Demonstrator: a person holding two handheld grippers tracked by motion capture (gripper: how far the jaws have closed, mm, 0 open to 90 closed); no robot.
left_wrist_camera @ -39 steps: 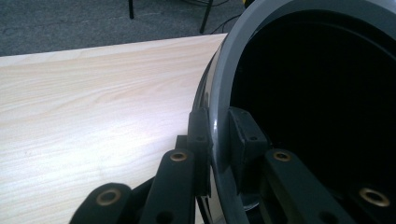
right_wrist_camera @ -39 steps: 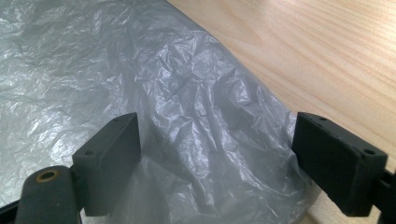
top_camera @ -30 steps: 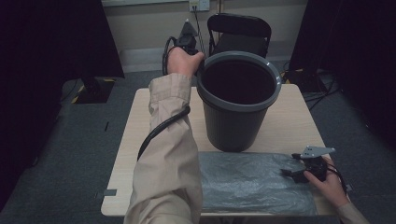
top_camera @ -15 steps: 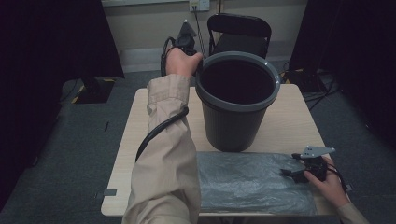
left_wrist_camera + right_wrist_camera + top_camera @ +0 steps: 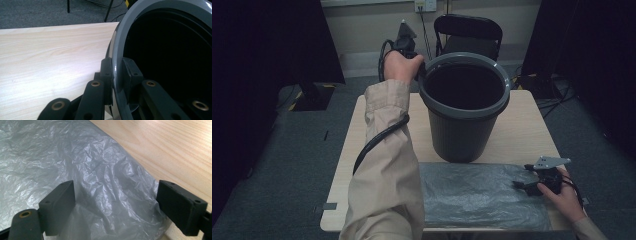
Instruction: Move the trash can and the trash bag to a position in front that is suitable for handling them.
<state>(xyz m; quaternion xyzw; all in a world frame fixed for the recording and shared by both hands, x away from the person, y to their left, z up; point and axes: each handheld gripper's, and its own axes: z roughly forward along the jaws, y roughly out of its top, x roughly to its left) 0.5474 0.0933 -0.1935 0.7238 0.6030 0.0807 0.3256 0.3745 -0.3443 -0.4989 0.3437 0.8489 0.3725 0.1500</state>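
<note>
The left hand-held gripper [image 5: 116,82] clamps the rim of the bin [image 5: 464,112], one jaw inside and one outside, at the far left of the worktop [image 5: 522,135]; that grip should stay firm while the right hand-held gripper [image 5: 116,207], jaws wide apart over the flat bag [image 5: 477,192], pinches one layer near its edge

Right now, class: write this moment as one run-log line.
left gripper: shut on bin rim | bin: upright on table | right gripper: open over plastic bag | bag: flat, outside bin
</note>
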